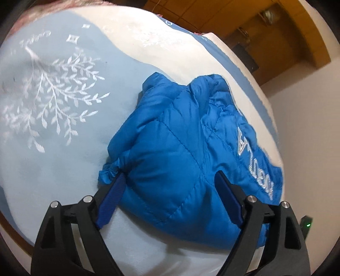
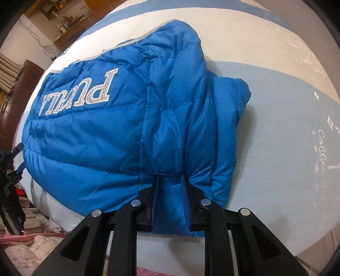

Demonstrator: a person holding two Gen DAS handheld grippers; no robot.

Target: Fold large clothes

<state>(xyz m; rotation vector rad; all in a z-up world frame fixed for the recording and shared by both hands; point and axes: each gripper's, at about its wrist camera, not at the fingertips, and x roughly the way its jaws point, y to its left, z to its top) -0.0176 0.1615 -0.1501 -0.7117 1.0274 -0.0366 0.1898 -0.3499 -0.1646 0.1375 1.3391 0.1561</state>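
Note:
A blue quilted puffer jacket (image 1: 180, 135) with silver lettering lies bunched and partly folded on a bed. In the left wrist view my left gripper (image 1: 170, 178) is open, its blue pads (image 1: 110, 203) straddling a puffy edge of the jacket beside an elastic cuff (image 1: 109, 171). In the right wrist view the jacket (image 2: 119, 118) fills the middle. My right gripper (image 2: 170, 180) is shut on a fold of the jacket's lower edge, fabric pinched between the two pads. The left gripper (image 2: 17, 152) shows at the far left edge of the right wrist view.
The bed has a light blue and cream cover (image 1: 53, 95) with a white embroidered leaf pattern. A wooden cabinet (image 1: 276, 31) stands beyond the bed. Dark wooden furniture (image 2: 19, 85) and cluttered shelves (image 2: 63, 19) stand at the left. A pink textured blanket (image 2: 31, 250) lies at the bottom left.

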